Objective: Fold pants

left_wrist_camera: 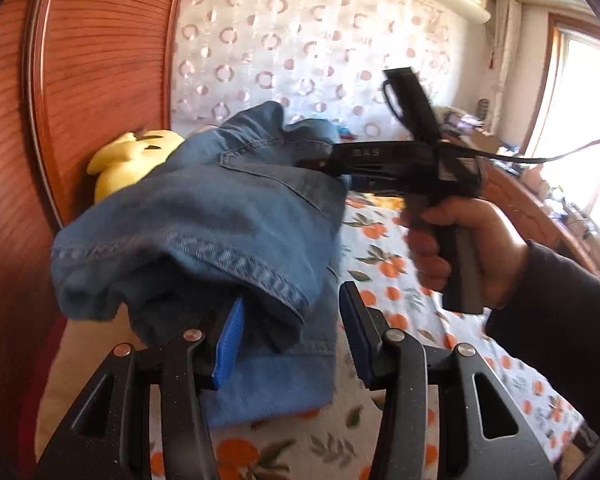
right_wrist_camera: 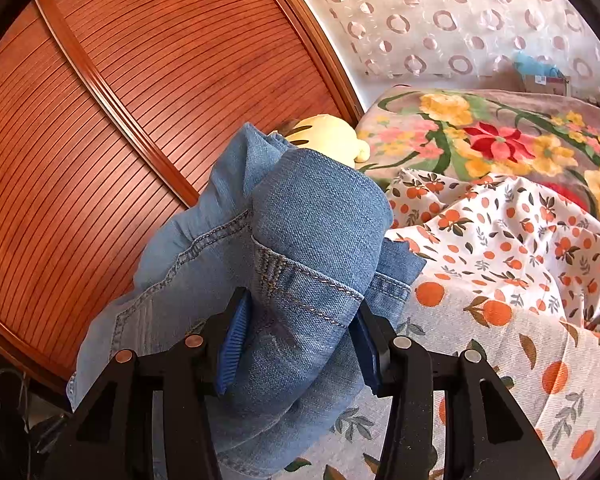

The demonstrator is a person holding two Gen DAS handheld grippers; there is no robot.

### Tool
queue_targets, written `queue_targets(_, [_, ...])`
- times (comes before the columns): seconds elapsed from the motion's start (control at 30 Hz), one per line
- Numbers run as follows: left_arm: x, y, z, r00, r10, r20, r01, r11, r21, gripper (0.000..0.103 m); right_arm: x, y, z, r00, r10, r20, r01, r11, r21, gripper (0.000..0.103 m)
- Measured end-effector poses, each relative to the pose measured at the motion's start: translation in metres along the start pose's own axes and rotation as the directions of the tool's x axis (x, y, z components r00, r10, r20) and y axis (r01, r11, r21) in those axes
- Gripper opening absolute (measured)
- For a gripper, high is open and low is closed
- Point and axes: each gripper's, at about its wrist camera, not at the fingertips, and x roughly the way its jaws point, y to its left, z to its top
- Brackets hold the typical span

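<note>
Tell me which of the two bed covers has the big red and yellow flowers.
The far blanket, lying against the curtain side. The nearer sheet under the jeans carries small oranges and leaves on white instead.

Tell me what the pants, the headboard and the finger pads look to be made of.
Pants: blue denim, matte; twill weave and pale double-stitched seams show.
Headboard: apparently wood, reddish-brown with a slight gloss; fine parallel grooves, raised moulding. Solid or veneer cannot be told.
Finger pads: blue, ribbed, matte; probably rubber or soft plastic, on black, likely hard-plastic fingers of the right gripper.
</note>
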Motion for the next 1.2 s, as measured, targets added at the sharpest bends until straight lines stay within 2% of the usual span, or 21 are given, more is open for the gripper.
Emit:
queue_targets(0.03, [0.003, 0.0, 0.002, 1.0, 0.006, 0.004, -0.006, 1.0, -0.004, 0.014, 0.0, 0.0, 0.0, 1.0, 0.001, 0.0, -0.001, 1.0, 0.001, 0.05])
queue_targets(0.1, [0.007, 0.002, 0.004, 1.0, -0.002, -0.01, 0.002, 1.0, -0.022, 0.005, 0.001, 0.0, 0.0, 1.0, 0.007, 0.003, -0.007, 1.0, 0.0, 0.047])
queue_targets(0.17, [-0.002, -0.001, 0.006, 1.0, -0.003, 0.027, 0.003, 1.0, -0.029, 0.003, -0.002, 0.0, 0.001, 0.999, 0.039, 0.024, -0.039, 0.999, -0.014, 0.029])
queue_targets(0.27, [-0.025, -0.011, 0.015, 0.997, -0.021, 0.068, 0.022, 1.0, -0.014, 0.002, -0.009, 0.003, 0.004, 0.995, 0.084, 0.059, -0.082, 0.996, -0.035, 0.024])
queue_targets(0.4, [-0.045, -0.026, 0.019, 0.995, -0.039, 0.089, 0.04, 0.999, -0.005, 0.002, -0.028, 0.012, 0.01, 0.985, 0.138, 0.102, -0.133, 0.99, -0.053, 0.023])
queue_targets(0.5, [-0.056, -0.042, 0.02, 0.994, -0.068, 0.089, 0.068, 0.998, 0.0, 0.002, -0.039, 0.016, 0.011, 0.981, 0.163, 0.103, -0.156, 0.985, -0.067, 0.022])
queue_targets(0.57, [-0.05, -0.05, 0.015, 0.995, -0.063, 0.075, 0.061, 0.998, 0.022, 0.003, -0.04, 0.014, 0.009, 0.984, 0.15, 0.096, -0.144, 0.987, -0.071, 0.023])
queue_targets(0.6, [-0.041, -0.051, 0.009, 0.997, -0.06, 0.042, 0.059, 0.998, 0.025, 0.003, -0.036, 0.01, 0.006, 0.989, 0.125, 0.08, -0.12, 0.991, -0.061, 0.023])
queue_targets(0.7, [-0.025, -0.041, -0.003, 0.998, -0.067, -0.022, 0.066, 0.997, -0.028, 0.003, -0.017, -0.013, -0.004, 0.999, 0.033, -0.007, -0.033, 0.999, 0.001, 0.031])
queue_targets(0.77, [-0.026, -0.04, -0.008, 0.997, -0.073, -0.033, 0.072, 0.997, -0.03, 0.006, -0.014, -0.026, -0.009, 0.999, 0.031, -0.019, -0.03, 0.999, 0.042, 0.048])
queue_targets(0.83, [-0.036, -0.037, -0.012, 0.996, -0.082, -0.021, 0.082, 0.996, -0.02, 0.009, -0.021, -0.033, -0.011, 0.999, 0.037, -0.004, -0.037, 0.998, 0.056, 0.052])
queue_targets(0.97, [-0.065, -0.032, -0.006, 0.998, -0.044, 0.035, 0.043, 0.999, 0.027, 0.017, -0.045, -0.026, -0.009, 1.0, -0.016, 0.008, 0.016, 0.999, -0.032, 0.055])
queue_targets(1.07, [-0.082, -0.025, 0.01, 0.997, 0.001, 0.079, -0.005, 0.999, 0.054, 0.032, -0.072, -0.013, -0.008, 0.996, -0.067, 0.061, 0.075, 0.988, -0.138, 0.055])
queue_targets(1.1, [-0.082, -0.022, 0.015, 0.996, 0.003, 0.087, -0.008, 0.998, 0.058, 0.046, -0.08, -0.002, -0.01, 0.995, -0.065, 0.08, 0.077, 0.983, -0.168, 0.055])
queue_targets(1.13, [-0.081, -0.019, 0.022, 0.995, 0.002, 0.097, -0.009, 0.998, 0.07, 0.056, -0.088, 0.005, -0.012, 0.994, -0.057, 0.097, 0.075, 0.978, -0.193, 0.055])
queue_targets(1.2, [-0.076, -0.016, 0.033, 0.994, 0.023, 0.107, -0.033, 0.995, 0.092, 0.057, -0.1, 0.016, -0.014, 0.991, -0.026, 0.131, 0.056, 0.971, -0.231, 0.055])
